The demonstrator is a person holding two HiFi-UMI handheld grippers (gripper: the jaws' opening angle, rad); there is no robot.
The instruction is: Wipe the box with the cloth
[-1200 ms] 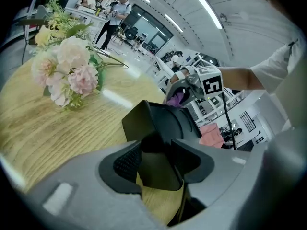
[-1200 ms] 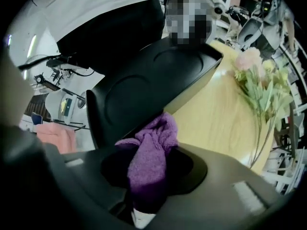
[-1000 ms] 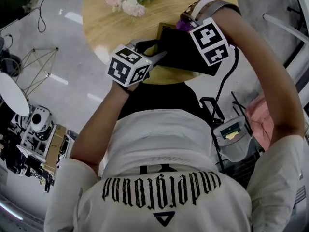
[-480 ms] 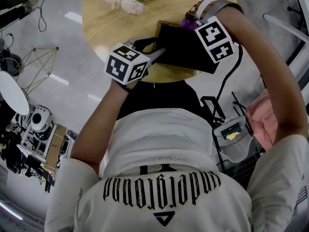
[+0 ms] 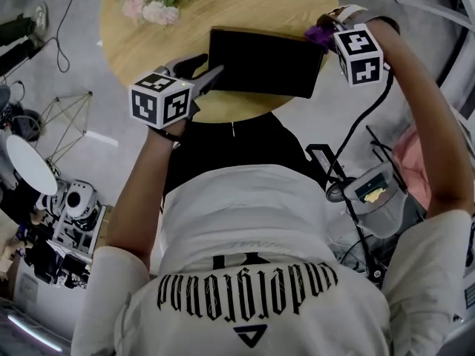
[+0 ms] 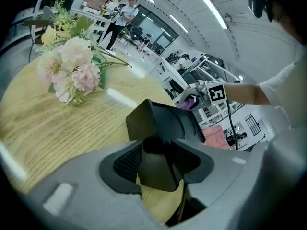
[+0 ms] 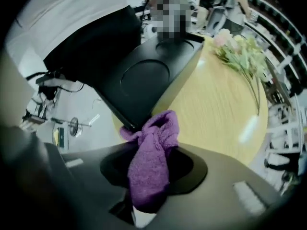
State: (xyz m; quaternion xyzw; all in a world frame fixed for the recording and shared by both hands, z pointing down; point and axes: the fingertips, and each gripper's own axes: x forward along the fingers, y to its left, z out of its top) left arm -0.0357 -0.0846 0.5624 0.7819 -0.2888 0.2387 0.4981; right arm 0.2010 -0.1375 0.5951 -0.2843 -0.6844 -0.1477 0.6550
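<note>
A flat black box lies near the front edge of a round wooden table. My left gripper is shut on the box's left end; in the left gripper view the box's corner sits between the jaws of that gripper. At the box's far right corner my right gripper is shut on a purple cloth. In the right gripper view the cloth bunches out of the gripper and touches the box's near corner.
A bunch of pale artificial flowers lies at the table's far left. The table's front edge runs just under the box. On the floor there is equipment at the left and a device on a stand at the right.
The box has swung from a tilted pose to lie square along the table's front. My right gripper with the cloth slid from over the box to its right end.
</note>
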